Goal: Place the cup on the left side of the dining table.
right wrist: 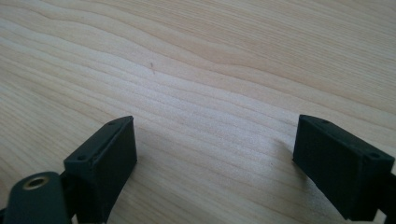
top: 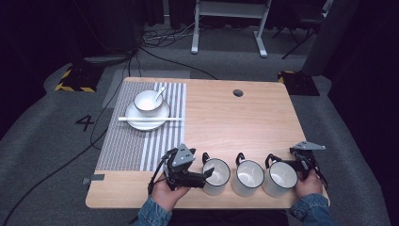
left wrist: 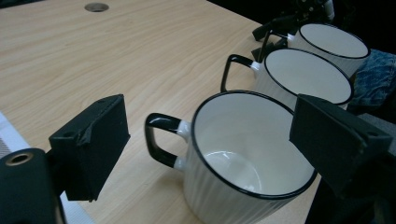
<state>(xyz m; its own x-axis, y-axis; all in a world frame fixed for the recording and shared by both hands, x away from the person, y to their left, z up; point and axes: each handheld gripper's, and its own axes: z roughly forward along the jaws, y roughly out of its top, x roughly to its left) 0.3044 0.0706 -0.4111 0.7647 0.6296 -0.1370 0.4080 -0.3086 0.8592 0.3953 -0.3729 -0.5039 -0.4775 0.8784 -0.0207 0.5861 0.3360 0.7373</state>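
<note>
Three white mugs in a row along the near table (top: 263, 122) edge, black handles pointing away from the person; landmark: the middle mug (top: 248, 177).

Left of the middle mug: left mug (top: 216, 176), with the left gripper (top: 205, 175) at its near-left side, jaws spread wide and straddling it — in the left gripper view, one pad (left wrist: 91, 144) out beyond the handle (left wrist: 161, 139), the other pad (left wrist: 336, 140) over the far rim, neither visibly pressing on the mug (left wrist: 243, 163). Step judged in hand: approach to a grasp of this mug, not yet closed. Next move judged to call for a narrower bite, onto the rim wall or the handle, then closure and a level lift clear of the middle mug.

Right of the middle mug: right mug (top: 280, 178), with the right gripper (top: 303, 165) just beyond it, jaws wide and nothing between them, angled down at bare wood.

Both hands low at the table edge, denim cuffs showing. Far left of the middle mug: bowl (top: 148, 101) on plate (top: 141, 123), on a striped mat (top: 136, 141).
</note>
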